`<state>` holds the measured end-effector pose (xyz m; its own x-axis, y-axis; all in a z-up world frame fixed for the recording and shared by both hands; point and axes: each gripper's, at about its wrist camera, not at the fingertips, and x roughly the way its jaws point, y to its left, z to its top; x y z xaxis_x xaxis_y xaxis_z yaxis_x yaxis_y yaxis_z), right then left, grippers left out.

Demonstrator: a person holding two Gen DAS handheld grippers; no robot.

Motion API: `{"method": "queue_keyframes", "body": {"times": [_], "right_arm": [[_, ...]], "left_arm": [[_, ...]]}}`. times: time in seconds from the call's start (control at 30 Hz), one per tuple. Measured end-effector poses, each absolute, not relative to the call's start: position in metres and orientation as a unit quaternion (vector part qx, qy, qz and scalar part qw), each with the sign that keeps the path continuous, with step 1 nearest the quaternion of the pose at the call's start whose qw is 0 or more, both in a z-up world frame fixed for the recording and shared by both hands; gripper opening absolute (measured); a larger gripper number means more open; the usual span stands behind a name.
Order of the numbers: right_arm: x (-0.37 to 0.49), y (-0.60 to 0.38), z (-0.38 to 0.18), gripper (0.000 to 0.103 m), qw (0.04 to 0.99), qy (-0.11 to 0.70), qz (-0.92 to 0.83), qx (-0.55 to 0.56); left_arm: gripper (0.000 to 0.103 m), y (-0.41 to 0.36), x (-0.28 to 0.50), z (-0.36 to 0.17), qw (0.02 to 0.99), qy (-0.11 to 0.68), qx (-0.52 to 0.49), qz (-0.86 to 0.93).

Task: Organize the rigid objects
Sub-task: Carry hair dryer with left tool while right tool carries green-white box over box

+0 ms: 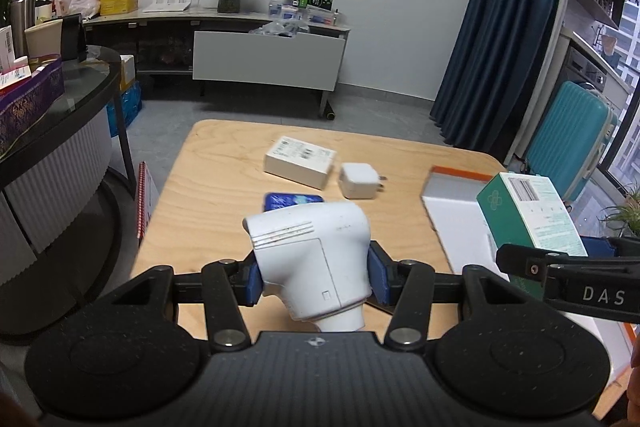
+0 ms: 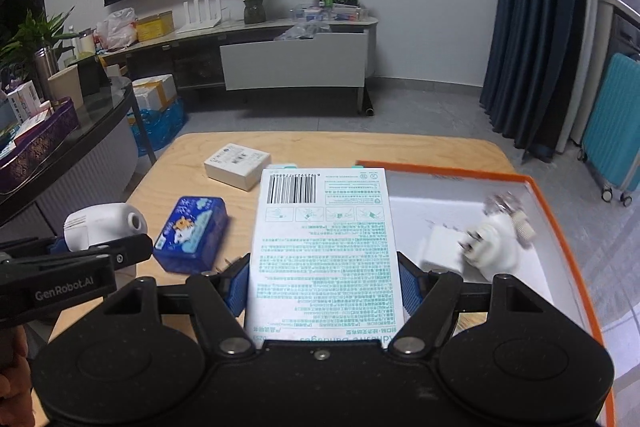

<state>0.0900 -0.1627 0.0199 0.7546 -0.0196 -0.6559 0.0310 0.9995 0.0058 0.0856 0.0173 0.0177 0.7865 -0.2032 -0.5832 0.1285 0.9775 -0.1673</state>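
Note:
My left gripper is shut on a white plastic handheld device, held above the wooden table. My right gripper is shut on a white and green bandage box, its pads pressing both long sides. The box hangs over the left edge of an orange-rimmed white tray that holds white plug adapters. On the table lie a blue tin, a flat white box and a white charger. In the right wrist view the left gripper and its device sit at the left.
A dark curved counter crowded with boxes stands left of the table. A low TV console lines the far wall. A blue curtain and a teal suitcase stand at the right. A red-edged notebook leans by the table's left side.

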Motion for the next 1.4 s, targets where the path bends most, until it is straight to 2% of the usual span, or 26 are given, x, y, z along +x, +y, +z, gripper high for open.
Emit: {"method": "queue_keyframes", "body": {"times": [0.63, 1.4], "right_arm": [[0.041, -0.205, 0.017, 0.083, 0.942, 0.336, -0.019, 0.019], [0.027, -0.249, 0.020, 0.083, 0.942, 0.330, -0.056, 0.034]], "left_arm": [[0.051, -0.031, 0.058, 0.028, 0.940, 0.316, -0.068, -0.109], [0.051, -0.081, 0.058, 0.028, 0.935, 0.319, -0.044, -0.147]]}}
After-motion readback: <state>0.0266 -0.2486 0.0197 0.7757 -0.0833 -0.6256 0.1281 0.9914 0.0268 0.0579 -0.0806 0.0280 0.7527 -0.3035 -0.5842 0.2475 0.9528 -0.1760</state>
